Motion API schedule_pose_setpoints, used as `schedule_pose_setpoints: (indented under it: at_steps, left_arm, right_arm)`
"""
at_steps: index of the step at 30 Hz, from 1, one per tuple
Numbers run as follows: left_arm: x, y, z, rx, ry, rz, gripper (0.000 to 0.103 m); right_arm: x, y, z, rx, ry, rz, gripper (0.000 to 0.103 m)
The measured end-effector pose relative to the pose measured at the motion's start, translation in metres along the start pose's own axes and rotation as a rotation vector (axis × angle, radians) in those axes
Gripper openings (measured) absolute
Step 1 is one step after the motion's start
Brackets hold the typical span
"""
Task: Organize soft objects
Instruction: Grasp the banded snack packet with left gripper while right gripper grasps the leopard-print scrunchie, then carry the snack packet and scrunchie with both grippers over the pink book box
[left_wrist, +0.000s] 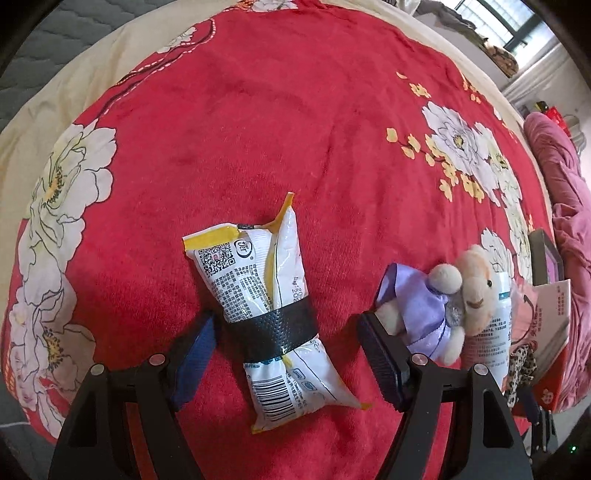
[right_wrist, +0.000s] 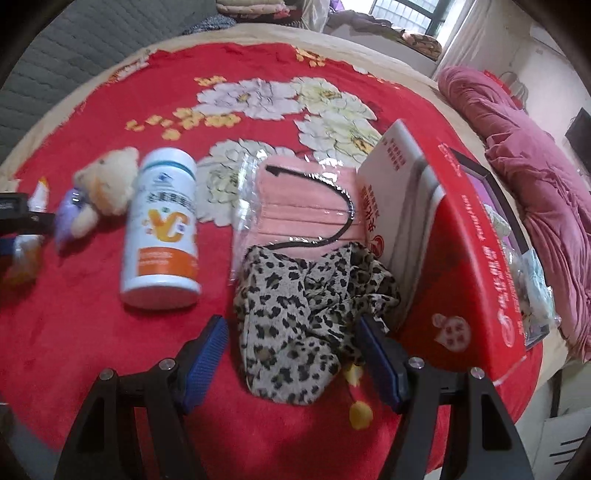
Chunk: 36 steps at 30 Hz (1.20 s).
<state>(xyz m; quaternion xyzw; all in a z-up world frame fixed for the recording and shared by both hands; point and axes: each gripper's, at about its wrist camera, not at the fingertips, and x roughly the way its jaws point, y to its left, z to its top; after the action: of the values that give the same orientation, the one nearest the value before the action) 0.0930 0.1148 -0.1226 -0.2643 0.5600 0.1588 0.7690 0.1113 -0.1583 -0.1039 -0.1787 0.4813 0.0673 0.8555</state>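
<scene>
Left gripper (left_wrist: 286, 349) hung over the snack packet (left_wrist: 266, 325) on the bed (left_wrist: 258, 129), fingers apart either side — poised to pinch. Right gripper (right_wrist: 295, 354) likewise straddled the leopard cloth (right_wrist: 306, 325) beside the red box (right_wrist: 476, 280) — probably its destination.

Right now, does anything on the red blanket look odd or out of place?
Yes. A hard white vitamin bottle lies on its side among the soft things, beside the small teddy bear. The snack packet is pinched by a black band.
</scene>
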Motion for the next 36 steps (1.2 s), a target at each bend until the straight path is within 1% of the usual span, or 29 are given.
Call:
schedule_pose_setpoints:
  at_steps: [2, 3, 4, 5, 6, 7, 9, 10, 14, 19, 24, 29, 34, 36]
  left_arm:
    - [0.000, 0.000, 0.000, -0.005, 0.001, -0.002, 0.078]
    - [-0.001, 0.002, 0.000, -0.015, 0.001, -0.009, 0.078]
    - [-0.001, 0.004, 0.000, -0.024, 0.001, -0.016, 0.078]
    - [-0.002, 0.005, 0.000, -0.030, 0.000, -0.016, 0.074]
    - [-0.003, 0.006, 0.000, -0.031, -0.004, -0.009, 0.067]
    - [-0.003, 0.006, 0.000, -0.029, -0.008, 0.000, 0.063]
    - [-0.004, 0.007, 0.000, -0.033, -0.011, 0.002, 0.052]
    - [-0.005, 0.008, 0.000, -0.037, -0.011, 0.002, 0.049]
    - [-0.010, 0.014, -0.001, -0.064, -0.015, -0.044, 0.046]
    - [-0.026, 0.009, -0.012, -0.048, -0.028, -0.087, 0.046]
    - [-0.056, -0.008, -0.026, 0.010, -0.069, -0.129, 0.046]
    - [-0.091, -0.040, -0.037, 0.096, -0.109, -0.182, 0.046]
    - [-0.123, -0.078, -0.047, 0.186, -0.147, -0.234, 0.046]
    - [-0.133, -0.092, -0.052, 0.223, -0.165, -0.239, 0.046]
  right_arm:
    - [0.007, 0.003, 0.001, -0.012, 0.019, -0.005, 0.068]
    - [0.010, 0.004, 0.003, -0.010, 0.028, -0.008, 0.059]
    - [0.011, 0.003, 0.004, -0.003, 0.032, -0.020, 0.046]
    - [0.010, 0.002, 0.005, -0.003, 0.028, -0.031, 0.040]
    - [0.010, 0.001, 0.006, -0.005, 0.024, -0.038, 0.031]
    - [0.009, -0.001, 0.006, -0.001, 0.020, -0.037, 0.022]
    - [0.006, -0.006, 0.008, 0.018, 0.014, -0.006, 0.015]
    - [0.002, -0.009, 0.009, 0.025, 0.005, 0.004, 0.014]
    - [-0.021, -0.016, 0.012, 0.047, -0.047, 0.048, 0.013]
    - [-0.046, -0.024, 0.017, 0.082, -0.104, 0.104, 0.013]
    - [-0.070, -0.037, 0.019, 0.115, -0.156, 0.171, 0.013]
    - [-0.093, -0.047, 0.018, 0.127, -0.209, 0.198, 0.013]
    - [-0.117, -0.066, 0.019, 0.168, -0.261, 0.226, 0.013]
    - [-0.126, -0.075, 0.019, 0.180, -0.279, 0.222, 0.013]
